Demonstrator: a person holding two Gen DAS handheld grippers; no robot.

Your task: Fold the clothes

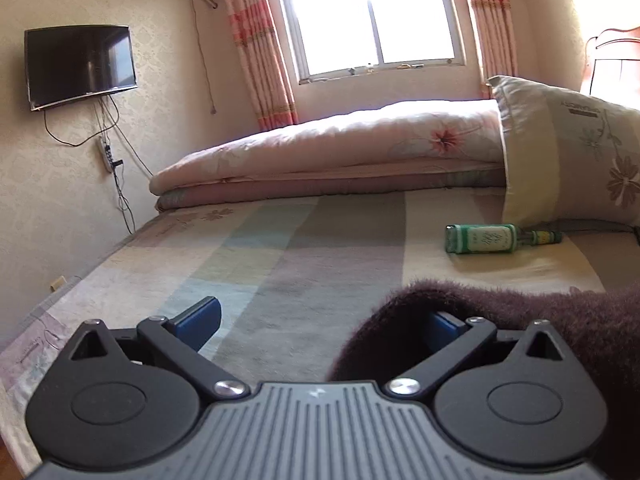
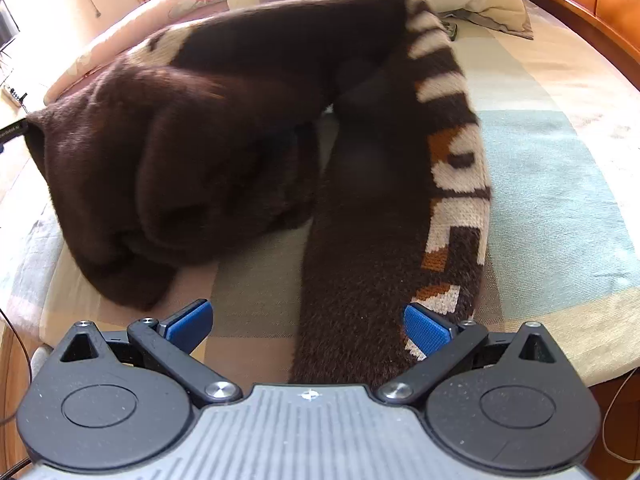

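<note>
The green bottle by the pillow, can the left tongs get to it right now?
Probably yes. The left tongs are open, and bare bedsheet lies between them and the bottle. Only the sweater draped over the right finger might drag along.

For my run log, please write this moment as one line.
stage: fold not begun | left gripper: open, beside fuzzy dark brown knit sweater | right gripper: open around patterned sleeve | striped bed sheet: underneath

Green bottle (image 1: pixel 492 239) label with printed characters too blurred to read, pillow (image 1: pixel 576 152) with a printed word, upside down and illegible, sweater (image 2: pixel 448 168) with large knitted letters, folded and unreadable
</note>
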